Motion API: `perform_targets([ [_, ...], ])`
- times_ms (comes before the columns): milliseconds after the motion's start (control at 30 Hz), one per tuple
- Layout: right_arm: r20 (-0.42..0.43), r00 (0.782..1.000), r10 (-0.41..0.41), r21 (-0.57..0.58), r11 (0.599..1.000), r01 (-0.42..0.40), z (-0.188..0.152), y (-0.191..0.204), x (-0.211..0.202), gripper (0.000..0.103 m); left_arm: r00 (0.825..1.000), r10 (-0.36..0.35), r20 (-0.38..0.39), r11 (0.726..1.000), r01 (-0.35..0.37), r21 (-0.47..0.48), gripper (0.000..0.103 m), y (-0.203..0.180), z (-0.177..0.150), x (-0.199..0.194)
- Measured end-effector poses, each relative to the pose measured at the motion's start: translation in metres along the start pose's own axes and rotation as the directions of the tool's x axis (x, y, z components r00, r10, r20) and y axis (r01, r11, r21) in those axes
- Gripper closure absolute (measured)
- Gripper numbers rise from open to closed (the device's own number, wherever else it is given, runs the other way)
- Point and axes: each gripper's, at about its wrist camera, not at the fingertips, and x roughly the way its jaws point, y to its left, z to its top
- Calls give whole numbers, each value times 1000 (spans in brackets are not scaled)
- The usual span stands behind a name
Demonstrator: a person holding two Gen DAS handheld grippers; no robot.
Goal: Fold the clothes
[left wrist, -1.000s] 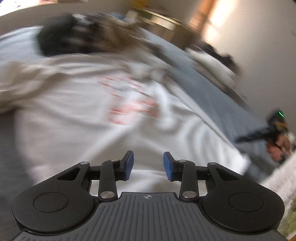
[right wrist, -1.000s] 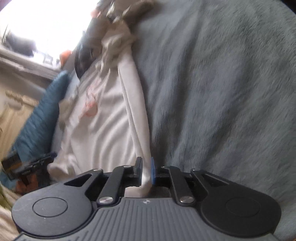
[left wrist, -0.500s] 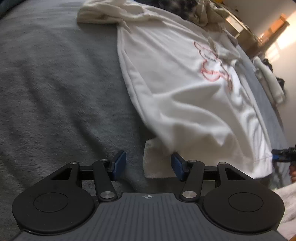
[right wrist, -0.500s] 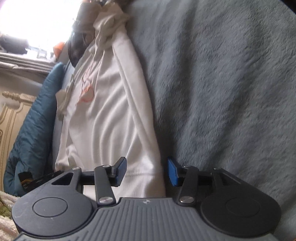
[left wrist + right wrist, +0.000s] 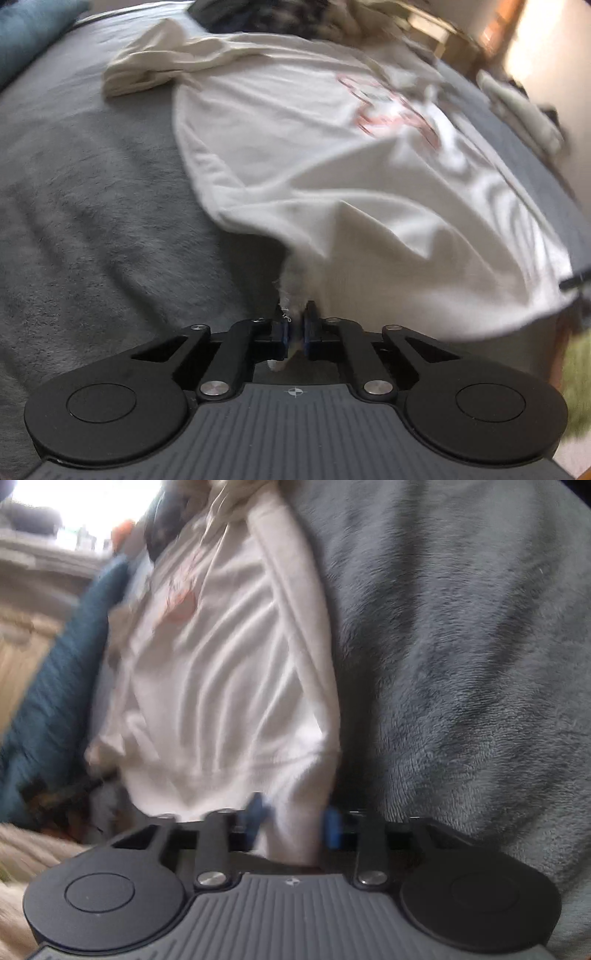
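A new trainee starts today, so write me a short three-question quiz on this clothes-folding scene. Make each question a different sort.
1. True or false: the left gripper is shut on an edge of the white shirt.
2. What colour is the print on the shirt? A blue, B pink, C green.
3. Fill in: the shirt lies spread on a grey ____.

Key: 1 true; 2 B; 3 blanket.
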Motion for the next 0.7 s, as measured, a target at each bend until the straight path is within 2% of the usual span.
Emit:
perform_targets([
  [33, -8, 1000, -4, -21, 1000, 4, -2, 2, -2, 93, 1000, -9, -29, 999, 9, 31, 99, -4, -2, -3],
  [67, -12, 1000, -9, -42, 999, 8, -4, 5, -5, 97, 997, -18, -69, 998, 22, 60, 99, -7, -6, -4],
  [100, -15, 1000, -6, -50, 999, 5, -4, 6, -8, 98, 994, -27, -109, 995, 37, 88, 99, -9, -9, -6],
  [200, -29, 999, -15, -31, 999, 14, -5, -2, -13, 98, 982, -37, -187, 997, 49, 59, 99, 2, -18, -9],
  [333, -34, 998, 58, 89, 995, -54, -3, -15, -7, 95, 978, -85, -192, 996, 77, -47, 99, 17, -12, -10],
  [400, -16, 996, 83, 135, 988, -80, -5, -22, -7, 85, 977, -87, -195, 995, 77, -55, 99, 18, -12, -9],
  [467, 8, 993, 114, 179, 977, -114, -7, -29, -7, 72, 976, -91, -200, 995, 80, -64, 99, 19, -12, -8],
  [533, 35, 992, 118, 204, 971, -122, -10, -31, -4, 72, 974, -98, -207, 994, 84, -75, 99, 18, -11, -7],
  [567, 49, 992, 116, 214, 969, -124, -11, -31, -2, 79, 971, -112, -209, 991, 93, -98, 99, 19, -10, -6],
  [633, 67, 996, 52, 177, 982, -63, -11, -21, -2, 92, 956, -216, -197, 943, 152, -295, 99, 34, -6, -7],
  [667, 77, 996, 41, 154, 987, -52, -9, -15, -3, 94, 946, -266, -183, 904, 179, -389, 99, 42, -4, -7],
  [700, 87, 996, 30, 132, 990, -42, -8, -8, -5, 94, 937, -323, -134, 848, 224, -481, 99, 50, -2, -10],
])
